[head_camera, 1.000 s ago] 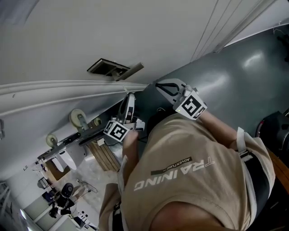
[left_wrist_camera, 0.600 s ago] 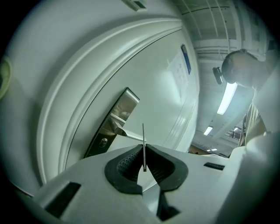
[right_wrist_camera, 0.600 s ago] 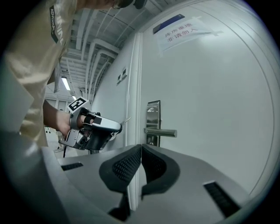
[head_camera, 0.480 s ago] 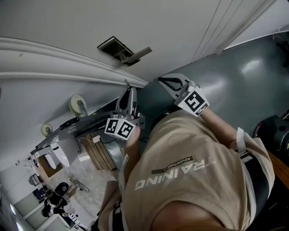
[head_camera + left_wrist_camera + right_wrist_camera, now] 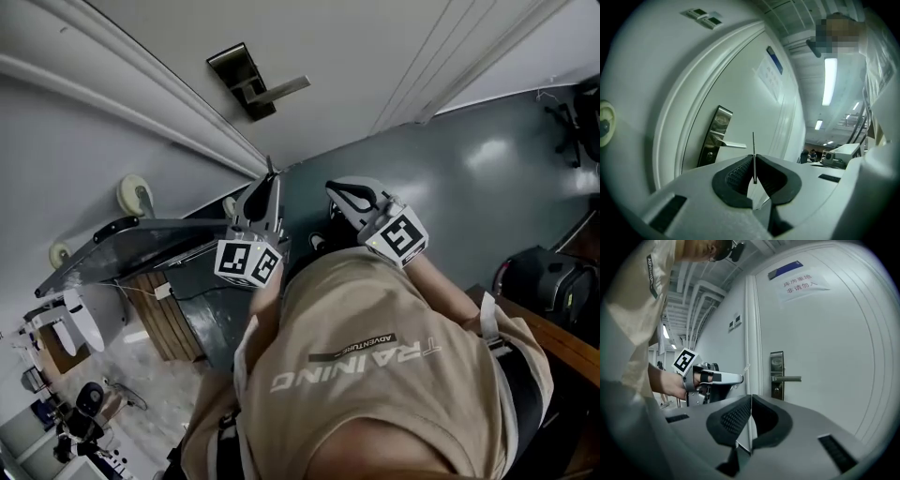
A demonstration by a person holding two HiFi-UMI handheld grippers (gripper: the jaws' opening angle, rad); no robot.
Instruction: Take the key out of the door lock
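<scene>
My left gripper [image 5: 753, 157] is shut on the key [image 5: 753, 145], a thin metal blade seen edge-on that sticks up from the closed pads. It is held in the air, clear of the steel lock plate [image 5: 714, 136] and its lever handle [image 5: 732, 145] on the white door. The head view shows the left gripper [image 5: 269, 178] below the lock plate [image 5: 237, 75]. In the right gripper view the left gripper [image 5: 740, 376] shows with the key [image 5: 746, 367] at its tip, left of the lock plate [image 5: 777, 374]. My right gripper [image 5: 751, 397] is shut with nothing in it.
A paper notice [image 5: 800, 284] hangs high on the door. A cart with castor wheels [image 5: 131, 195] and a wooden crate [image 5: 165, 319] stand at the left. A black bag [image 5: 542, 277] lies on the dark floor [image 5: 469, 159] at the right.
The head view has swung, so the lock plate now sits higher in the picture. My left gripper stands a little farther from the lock plate. The right gripper stays shut beside it.
</scene>
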